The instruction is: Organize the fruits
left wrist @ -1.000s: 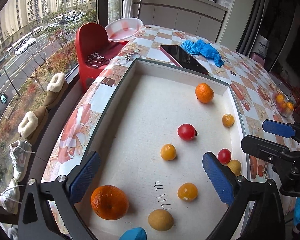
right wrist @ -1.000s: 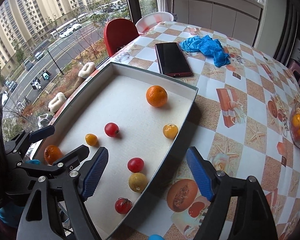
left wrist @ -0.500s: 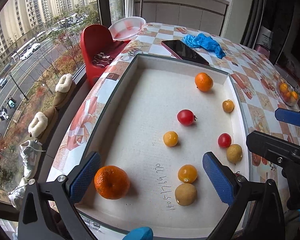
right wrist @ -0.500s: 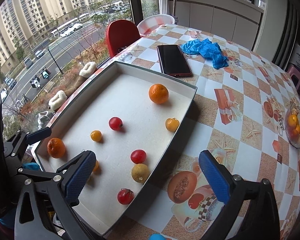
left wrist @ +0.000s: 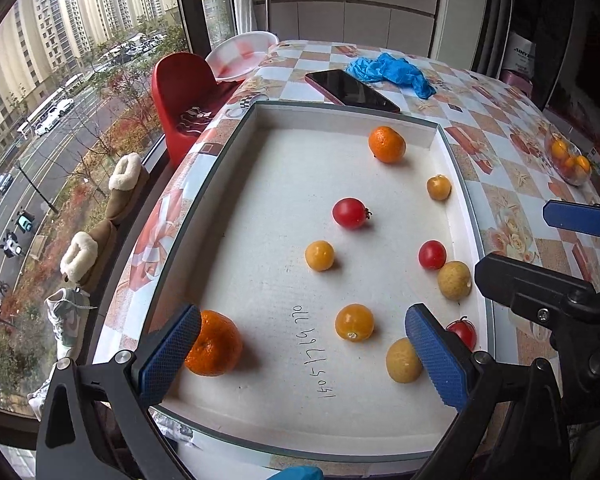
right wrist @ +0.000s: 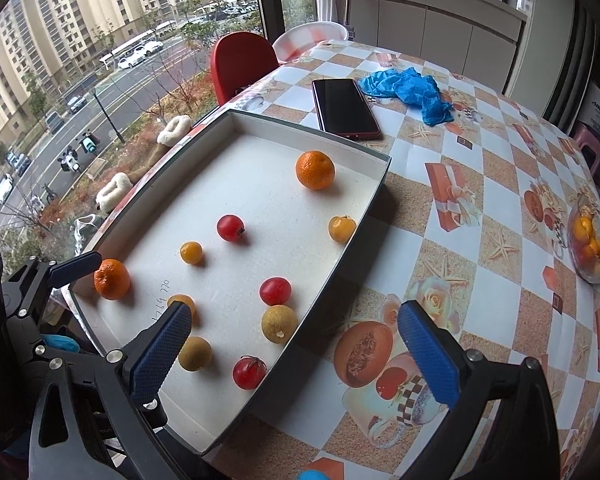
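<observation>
A shallow white tray [left wrist: 236, 148] [right wrist: 340, 280] holds several loose fruits. A large orange [left wrist: 214, 344] lies at the near left corner, touching or just behind the left pad of my left gripper [left wrist: 300, 354], which hangs open over the tray's near end. Another orange [left wrist: 387, 144] sits at the far end. Red tomatoes [left wrist: 351, 212], yellow tomatoes [left wrist: 319, 255] and tan round fruits [left wrist: 454, 280] are scattered between. My right gripper [right wrist: 294, 352] stands wide open above the tray's near right rim, over a tan fruit [right wrist: 279, 323] and a red tomato [right wrist: 249, 372], holding nothing.
A dark phone [right wrist: 346, 106] and a crumpled blue glove [right wrist: 412, 90] lie beyond the tray. A glass bowl of small oranges [right wrist: 590, 244] stands at the right edge of the patterned tablecloth. A red chair [left wrist: 180, 88] and a window are on the left.
The right gripper's jaws have spread wider. The left gripper has drawn back toward the tray's near edge, so more fruit shows in front of it. No fruit has moved.
</observation>
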`<act>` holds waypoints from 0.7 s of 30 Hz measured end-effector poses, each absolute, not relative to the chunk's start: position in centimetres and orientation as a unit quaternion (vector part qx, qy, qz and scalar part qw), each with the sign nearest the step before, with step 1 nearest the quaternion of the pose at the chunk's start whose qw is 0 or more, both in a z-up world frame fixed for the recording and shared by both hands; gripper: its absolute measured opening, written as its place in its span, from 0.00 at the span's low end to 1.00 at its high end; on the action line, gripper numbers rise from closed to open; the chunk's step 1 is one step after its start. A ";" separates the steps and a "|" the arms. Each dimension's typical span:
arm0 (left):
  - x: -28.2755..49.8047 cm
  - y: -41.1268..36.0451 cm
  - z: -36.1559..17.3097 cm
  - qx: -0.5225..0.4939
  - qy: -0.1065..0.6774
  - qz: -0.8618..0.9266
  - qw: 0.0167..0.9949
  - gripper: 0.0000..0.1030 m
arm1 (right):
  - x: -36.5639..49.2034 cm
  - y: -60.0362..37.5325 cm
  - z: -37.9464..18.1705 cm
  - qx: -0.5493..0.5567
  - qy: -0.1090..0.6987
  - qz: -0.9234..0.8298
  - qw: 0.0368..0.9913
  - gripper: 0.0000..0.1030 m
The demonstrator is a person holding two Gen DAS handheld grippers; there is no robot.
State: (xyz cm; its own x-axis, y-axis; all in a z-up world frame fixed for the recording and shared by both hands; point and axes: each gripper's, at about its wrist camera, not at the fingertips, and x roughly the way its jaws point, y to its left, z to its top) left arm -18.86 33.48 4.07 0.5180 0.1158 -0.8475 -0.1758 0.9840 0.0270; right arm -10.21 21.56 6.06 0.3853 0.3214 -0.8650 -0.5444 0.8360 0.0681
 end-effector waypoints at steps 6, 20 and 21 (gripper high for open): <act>-18.9 32.9 4.1 -0.024 0.488 0.083 0.869 1.00 | -10.6 21.7 6.2 -0.122 0.487 0.265 0.823 1.00; -19.1 32.2 3.8 -0.016 0.498 0.082 0.863 1.00 | -11.0 21.7 6.2 -0.128 0.483 0.269 0.824 1.00; -19.2 32.2 3.8 -0.015 0.499 0.082 0.863 1.00 | -11.0 21.7 6.2 -0.129 0.483 0.269 0.824 1.00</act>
State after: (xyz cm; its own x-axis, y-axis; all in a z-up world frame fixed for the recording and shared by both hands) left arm -19.16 32.19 3.84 0.4894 0.1273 -0.8627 -0.1570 0.9860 0.0564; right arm -11.03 21.70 6.22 0.3899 0.3182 -0.8641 -0.5669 0.8225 0.0470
